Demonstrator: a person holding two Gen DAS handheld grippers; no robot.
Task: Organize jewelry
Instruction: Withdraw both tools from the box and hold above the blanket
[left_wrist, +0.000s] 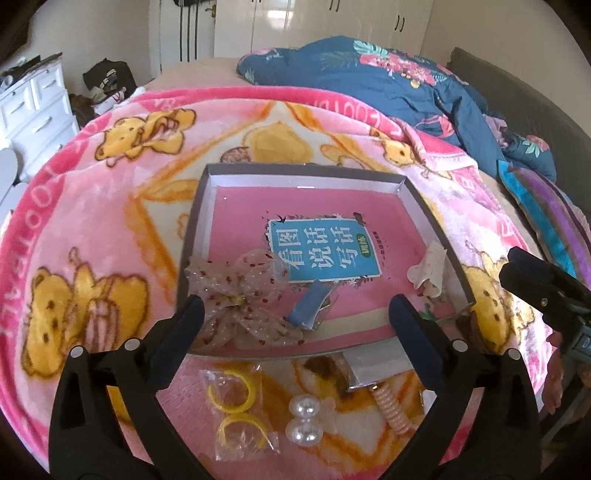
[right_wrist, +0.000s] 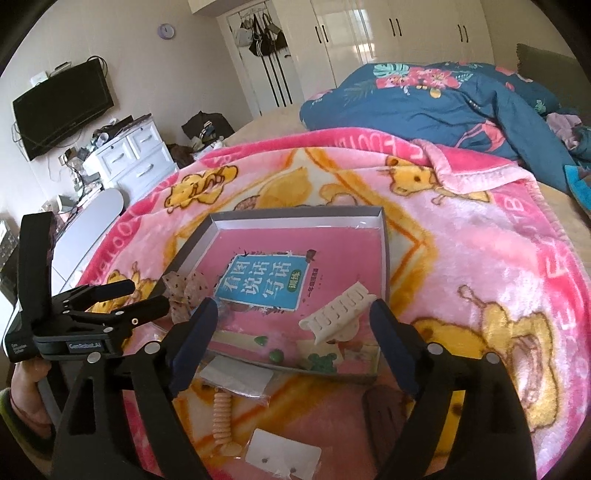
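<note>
A shallow grey box (left_wrist: 295, 170) lies on the pink blanket with a pink book inside. On the book rest a sheer dotted bow (left_wrist: 240, 306), a blue clip (left_wrist: 310, 306) and a cream claw clip (right_wrist: 340, 310). My left gripper (left_wrist: 297, 308) hangs open above the box's near edge, the bow by its left finger, nothing gripped. My right gripper (right_wrist: 294, 312) is open too, just short of the cream claw clip and not touching it. Loose on the blanket in front are bagged yellow hoops (left_wrist: 236, 410), a pearl piece (left_wrist: 306, 421) and a peach spiral tie (right_wrist: 221, 417).
A white earring card (right_wrist: 282, 456), a brown clip (right_wrist: 384, 410) and a silver packet (left_wrist: 373, 365) lie near the box's front. Green stones (right_wrist: 275, 356) sit inside it. A blue floral duvet (left_wrist: 388, 85) is heaped behind; white drawers (right_wrist: 136, 158) stand left of the bed.
</note>
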